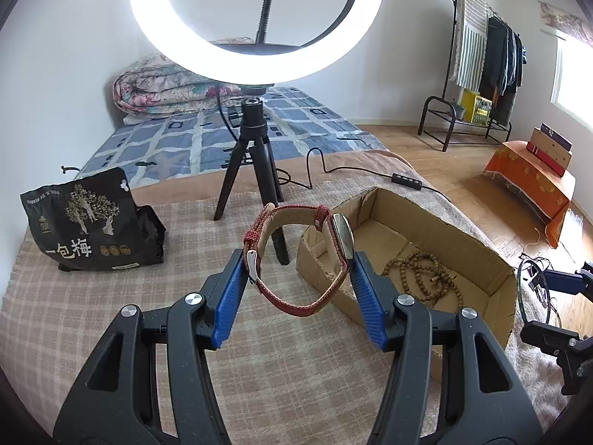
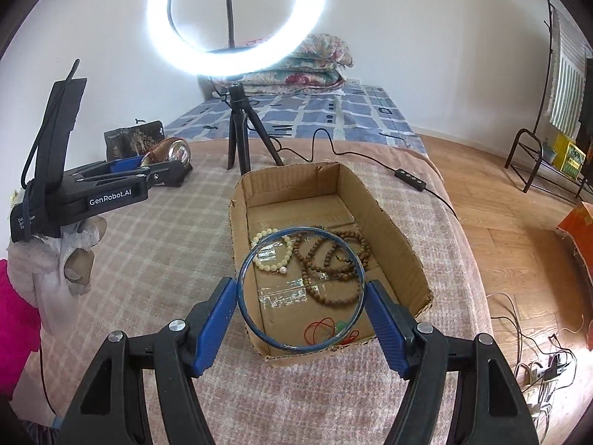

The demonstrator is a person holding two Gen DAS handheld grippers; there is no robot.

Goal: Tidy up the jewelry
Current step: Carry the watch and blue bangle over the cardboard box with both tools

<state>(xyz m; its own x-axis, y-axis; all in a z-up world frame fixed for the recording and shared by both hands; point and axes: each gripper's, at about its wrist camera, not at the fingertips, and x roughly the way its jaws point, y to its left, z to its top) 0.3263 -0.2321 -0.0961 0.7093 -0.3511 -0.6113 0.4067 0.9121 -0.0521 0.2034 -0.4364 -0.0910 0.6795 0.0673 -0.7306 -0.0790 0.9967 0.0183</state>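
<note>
My left gripper is shut on a red-strap wristwatch, held above the cloth just left of the open cardboard box. My right gripper is shut on a thin blue bangle, held over the near end of the box. In the box lie brown wooden bead strands, a pale bead bracelet and a red cord. The left gripper with the watch also shows in the right wrist view, and the right gripper in the left wrist view.
A ring light on a black tripod stands behind the box, its cable and remote trailing right. A black snack bag stands at the left. The checked cloth covers the table. A bed, clothes rack and wooden floor lie beyond.
</note>
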